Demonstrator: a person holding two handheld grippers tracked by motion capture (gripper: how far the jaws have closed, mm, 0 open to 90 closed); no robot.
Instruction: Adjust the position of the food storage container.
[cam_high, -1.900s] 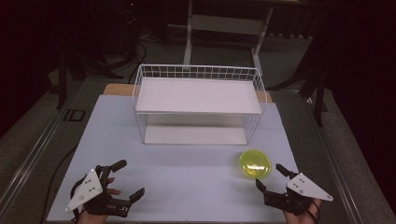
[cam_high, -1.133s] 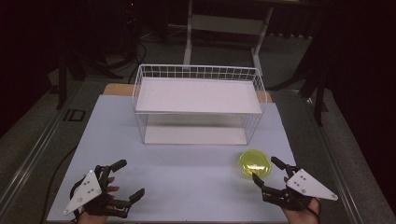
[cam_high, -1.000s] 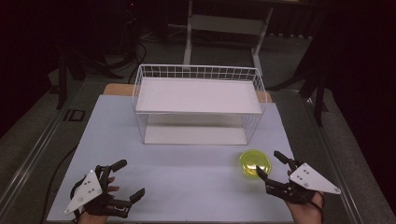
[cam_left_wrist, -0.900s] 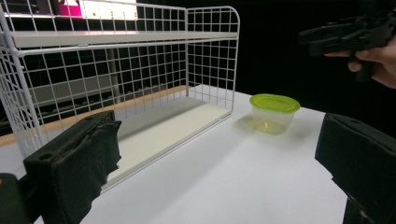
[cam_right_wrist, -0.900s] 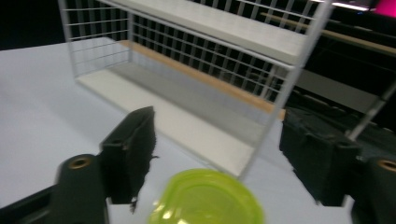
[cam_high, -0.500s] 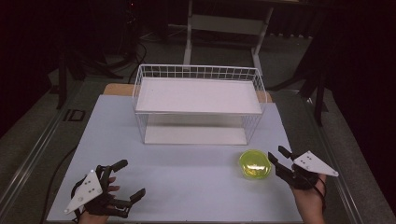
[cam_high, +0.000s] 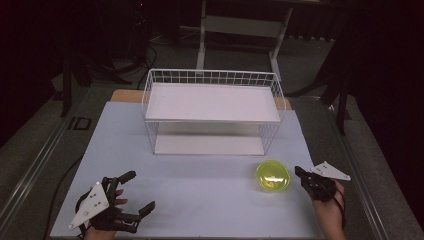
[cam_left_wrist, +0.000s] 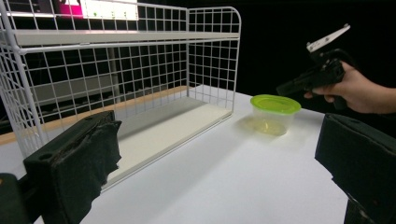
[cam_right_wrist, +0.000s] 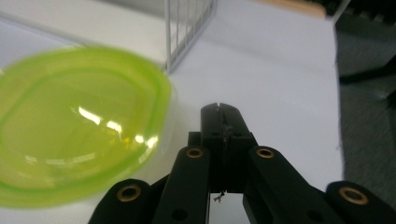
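Fingers of the right gripper (cam_right_wrist: 219, 108) just closed, empty, at three o'clock of the green-lidded tub (cam_high: 273, 175); left gripper (cam_high: 131, 197) fingers wide apart, empty. Approach step; grasping first requires reopening

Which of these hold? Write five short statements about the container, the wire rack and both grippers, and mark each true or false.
1. The green-lidded container sits on the table in front of the wire rack. True.
2. The right gripper clamps the container's lid. False: its jaws are shut on nothing, beside the container.
3. The left gripper is open. True.
4. The container's lid is off. False: the lid is on.
5. The rack's upper shelf holds a bowl. False: it is bare.
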